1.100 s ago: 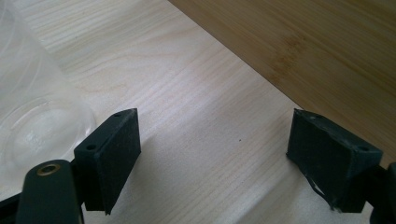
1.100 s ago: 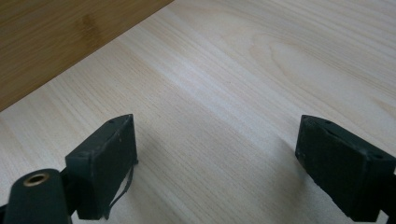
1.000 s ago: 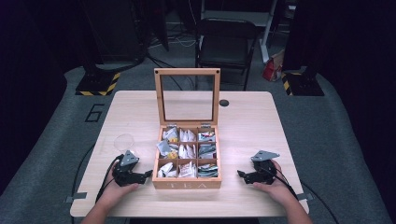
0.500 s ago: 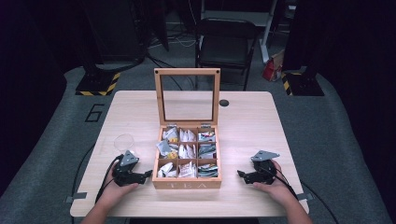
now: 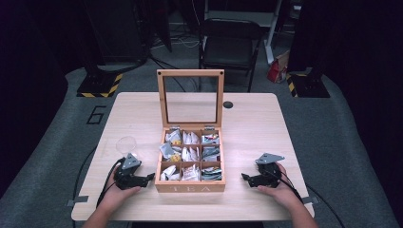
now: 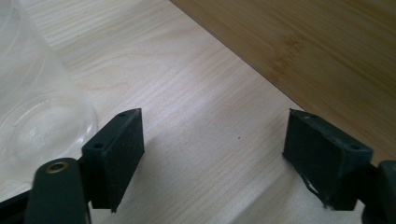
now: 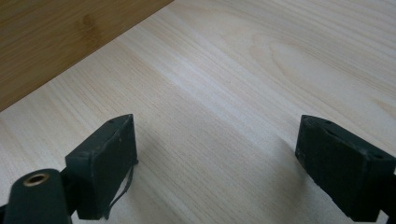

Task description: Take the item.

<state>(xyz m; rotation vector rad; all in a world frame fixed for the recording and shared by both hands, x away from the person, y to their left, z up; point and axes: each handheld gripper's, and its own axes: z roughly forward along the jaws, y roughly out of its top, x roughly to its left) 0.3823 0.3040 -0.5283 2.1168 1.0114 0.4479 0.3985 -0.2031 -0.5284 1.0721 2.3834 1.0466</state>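
left gripper (image 5: 151, 177): jaws apart, empty, beside tea box (image 5: 190, 187) | right gripper (image 5: 244, 178): jaws apart, empty | both flank box, ready to reach in

The pale wooden table (image 5: 256, 128) is showing a smooth, matt top with fine straight grain. The darker honey-brown wooden tea box (image 5: 190, 187) is looking smooth and faintly satiny, its grain tighter (bamboo-like up close), and its raised lid's (image 5: 191, 97) clear pane is letting the table show through. The sachets (image 5: 190, 154) inside are looking like paper and shiny foil. The clear plastic cup (image 6: 32, 102) is catching soft glossy highlights. The left hand-held gripper (image 6: 224, 158) and right hand-held gripper (image 7: 229, 168) are presenting matt black, rubbery-looking pads with slightly rough edges.
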